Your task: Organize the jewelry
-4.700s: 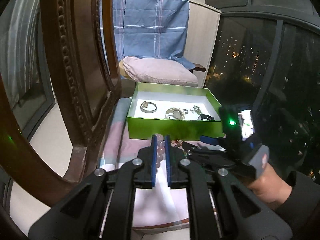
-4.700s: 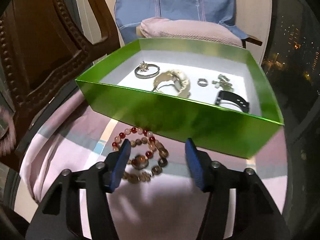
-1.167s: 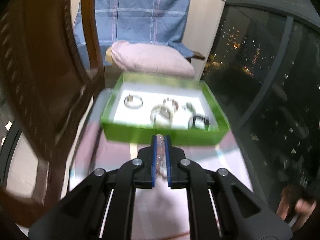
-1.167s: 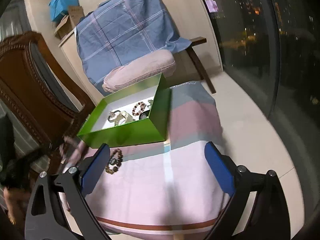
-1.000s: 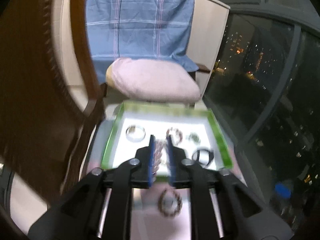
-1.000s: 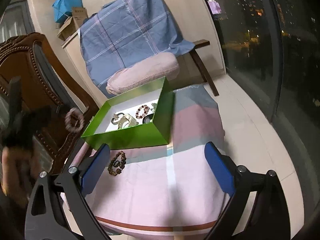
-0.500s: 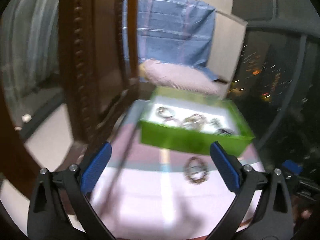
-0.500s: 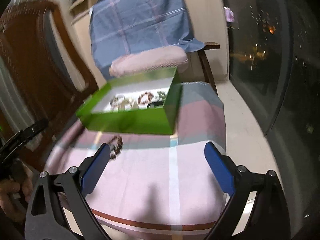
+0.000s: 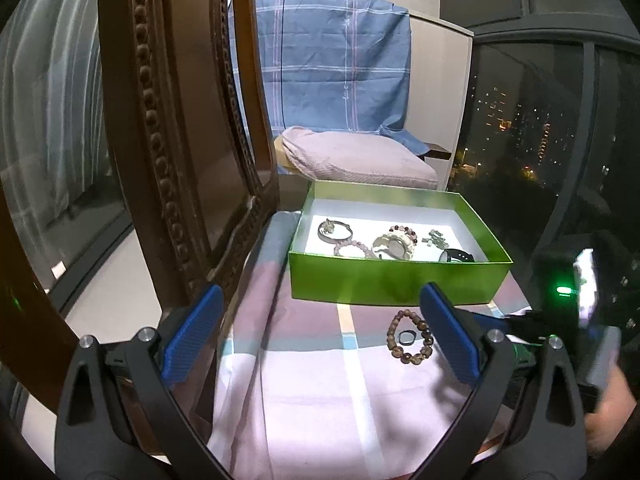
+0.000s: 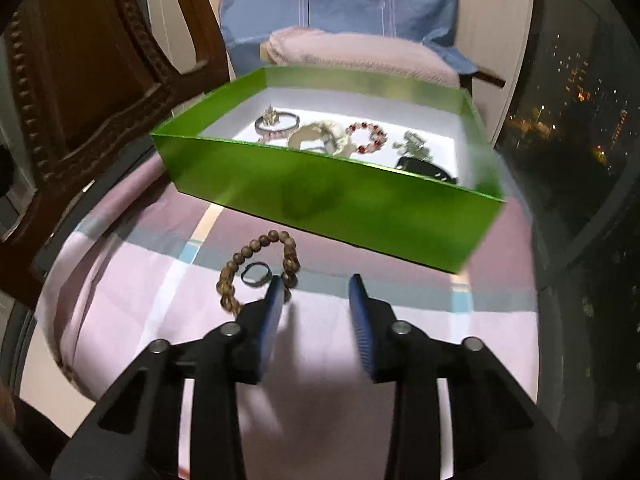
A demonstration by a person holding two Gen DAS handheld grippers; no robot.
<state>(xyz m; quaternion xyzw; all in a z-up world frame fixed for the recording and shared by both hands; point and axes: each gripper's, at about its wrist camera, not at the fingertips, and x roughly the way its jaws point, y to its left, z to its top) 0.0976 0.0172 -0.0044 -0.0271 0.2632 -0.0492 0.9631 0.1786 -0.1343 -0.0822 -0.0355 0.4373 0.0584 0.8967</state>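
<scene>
A green box [image 9: 400, 280] [image 10: 320, 196] stands on the pink striped cloth and holds several pieces, among them a silver bangle [image 9: 335, 231], a pink bead bracelet [image 9: 354, 246] and a red bead bracelet [image 10: 366, 136]. In front of it lies a brown wooden bead bracelet [image 9: 404, 357] [image 10: 256, 244] with a dark ring [image 9: 407, 337] [image 10: 256, 274] inside its loop. My left gripper [image 9: 320, 288] stands wide open and holds nothing, back from the box. My right gripper [image 10: 315, 280] hangs low over the cloth with its jaws closing on nothing. Its left fingertip is at the brown bracelet's right side.
A carved dark wooden chair frame [image 9: 160, 160] rises close on the left. Behind the box lie a pink cushion [image 9: 360, 156] and a blue checked cloth [image 9: 332, 72]. A dark window [image 9: 540, 120] fills the right. The cloth-covered table's [image 10: 320, 420] front edge is near.
My left gripper has let go of the pink bead bracelet, which now lies in the box, and has drawn back wide open. My right gripper has dropped toward the brown bracelet and narrowed its jaws.
</scene>
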